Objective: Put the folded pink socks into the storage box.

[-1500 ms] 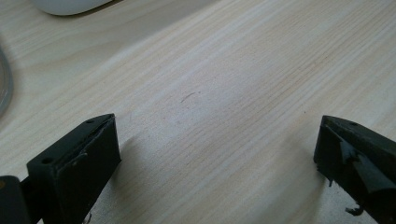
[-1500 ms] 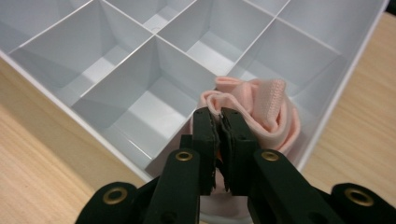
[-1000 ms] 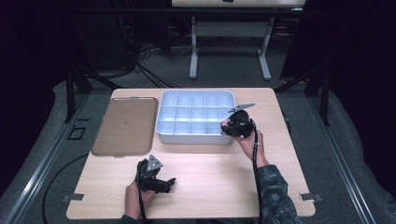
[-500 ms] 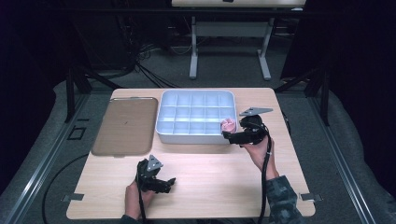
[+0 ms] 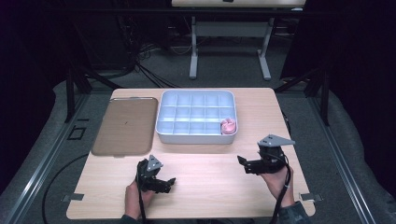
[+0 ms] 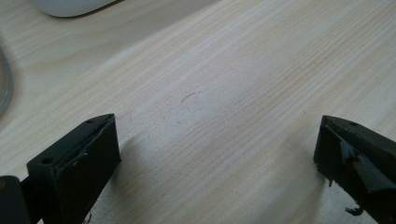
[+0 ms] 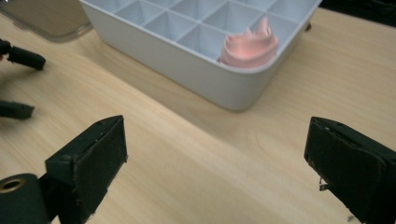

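Observation:
A pale blue divided tray (image 5: 196,95) sits at the middle back of the wooden table. A pink crumpled object (image 5: 228,125) lies in its front right compartment, and shows as the pink object (image 7: 250,46) inside the tray (image 7: 187,60) in the right gripper view. My right gripper (image 5: 243,164) is open near the table's front right, well short of the tray, with nothing between its jaws. Low over the front left of the table, my left gripper (image 5: 169,184) is also open and empty, with bare wood between its jaws.
A flat brown lid or tray (image 5: 123,126) lies left of the divided tray. Bare wooden table (image 5: 210,186) stretches between the two grippers. Beyond the table stands another table's metal legs (image 5: 192,46) on a dark floor with cables.
The right gripper has let go of the pink object in the tray's front right compartment and drawn back toward the front right of the table. The left gripper has stayed put.

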`<act>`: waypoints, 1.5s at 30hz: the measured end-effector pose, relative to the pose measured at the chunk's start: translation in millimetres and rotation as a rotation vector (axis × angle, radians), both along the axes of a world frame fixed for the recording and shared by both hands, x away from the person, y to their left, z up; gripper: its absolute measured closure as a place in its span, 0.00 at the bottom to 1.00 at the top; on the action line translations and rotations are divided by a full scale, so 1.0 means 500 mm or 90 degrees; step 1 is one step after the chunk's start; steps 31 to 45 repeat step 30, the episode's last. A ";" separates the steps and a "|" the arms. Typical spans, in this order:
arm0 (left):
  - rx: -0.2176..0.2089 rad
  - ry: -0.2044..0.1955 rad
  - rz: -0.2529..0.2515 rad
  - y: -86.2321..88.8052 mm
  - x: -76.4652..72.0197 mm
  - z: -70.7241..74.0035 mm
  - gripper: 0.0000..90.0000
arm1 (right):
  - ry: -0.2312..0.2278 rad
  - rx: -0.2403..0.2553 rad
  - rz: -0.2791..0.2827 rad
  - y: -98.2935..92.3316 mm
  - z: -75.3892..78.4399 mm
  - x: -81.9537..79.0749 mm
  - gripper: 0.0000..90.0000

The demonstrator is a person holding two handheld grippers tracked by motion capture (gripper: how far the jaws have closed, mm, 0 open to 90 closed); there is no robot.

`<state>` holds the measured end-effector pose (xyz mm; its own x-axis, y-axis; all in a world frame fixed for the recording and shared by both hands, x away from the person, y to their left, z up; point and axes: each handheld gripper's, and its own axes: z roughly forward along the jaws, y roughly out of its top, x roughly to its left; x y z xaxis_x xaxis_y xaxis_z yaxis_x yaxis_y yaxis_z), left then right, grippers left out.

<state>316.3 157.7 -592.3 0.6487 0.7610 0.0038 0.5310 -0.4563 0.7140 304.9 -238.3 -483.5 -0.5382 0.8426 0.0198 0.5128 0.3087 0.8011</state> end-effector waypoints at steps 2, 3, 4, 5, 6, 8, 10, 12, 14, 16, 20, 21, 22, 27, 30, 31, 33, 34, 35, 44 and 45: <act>-0.001 0.000 0.001 0.000 0.000 0.000 0.00 | 0.007 -0.001 -0.012 -0.016 -0.018 -0.018 0.05; -0.001 0.000 0.001 0.000 0.000 0.000 0.00 | 0.012 -0.005 -0.017 -0.024 -0.028 -0.025 0.05; -0.001 0.000 0.001 0.000 0.000 0.000 0.00 | 0.016 -0.006 -0.025 -0.035 -0.040 -0.034 0.05; 0.000 0.000 0.000 0.000 0.000 0.000 0.00 | 0.019 -0.003 -0.031 -0.041 -0.049 -0.039 0.05; 0.000 0.000 0.000 0.000 0.000 0.000 0.00 | 0.026 -0.002 -0.037 -0.049 -0.060 -0.044 0.05; 0.000 0.000 0.001 0.000 0.000 0.000 0.00 | 0.035 0.000 -0.048 -0.066 -0.087 -0.054 0.07; 0.000 0.000 0.000 0.000 0.000 0.000 0.00 | 0.039 -0.001 -0.060 -0.078 -0.113 -0.060 0.07; -0.001 0.000 0.001 0.000 0.000 0.000 0.00 | 0.059 -0.001 -0.067 -0.093 -0.145 -0.065 0.07; 0.000 0.000 0.001 0.000 0.000 0.000 0.00 | 0.067 -0.013 -0.078 -0.102 -0.170 -0.068 0.07; 0.000 0.000 0.000 0.000 0.000 0.000 0.00 | 0.077 -0.026 -0.085 -0.108 -0.189 -0.069 0.05; 0.000 0.000 0.000 0.000 0.000 0.000 0.00 | 0.076 -0.038 -0.095 -0.114 -0.209 -0.070 0.04; 0.000 0.000 0.000 0.000 0.000 0.000 0.00 | 0.072 -0.035 -0.094 -0.113 -0.209 -0.071 0.04; 0.000 0.000 0.000 0.000 0.000 0.000 0.00 | 0.079 -0.040 -0.091 -0.113 -0.209 -0.070 0.04; 0.000 0.000 0.000 0.000 0.000 0.000 0.00 | 0.066 -0.046 -0.100 -0.107 -0.214 -0.072 0.03; 0.001 0.000 0.000 0.000 0.000 0.000 0.00 | 0.066 -0.047 -0.099 -0.107 -0.214 -0.071 0.02; 0.001 0.000 0.000 0.000 0.000 0.000 0.00 | 0.066 -0.047 -0.099 -0.107 -0.214 -0.071 0.02; 0.001 0.000 0.000 0.000 0.000 0.000 0.00 | 0.066 -0.047 -0.099 -0.107 -0.214 -0.071 0.02; 0.001 0.000 0.000 0.000 0.000 0.000 0.00 | 0.066 -0.047 -0.099 -0.107 -0.214 -0.071 0.02; 0.001 0.000 0.000 0.000 0.000 0.000 0.00 | 0.066 -0.047 -0.099 -0.107 -0.214 -0.071 0.02; 0.001 0.000 0.000 0.000 0.000 0.000 0.00 | 0.066 -0.047 -0.099 -0.107 -0.214 -0.071 0.02; 0.001 0.000 0.000 0.000 0.000 0.000 0.00 | 0.066 -0.047 -0.099 -0.107 -0.214 -0.071 0.02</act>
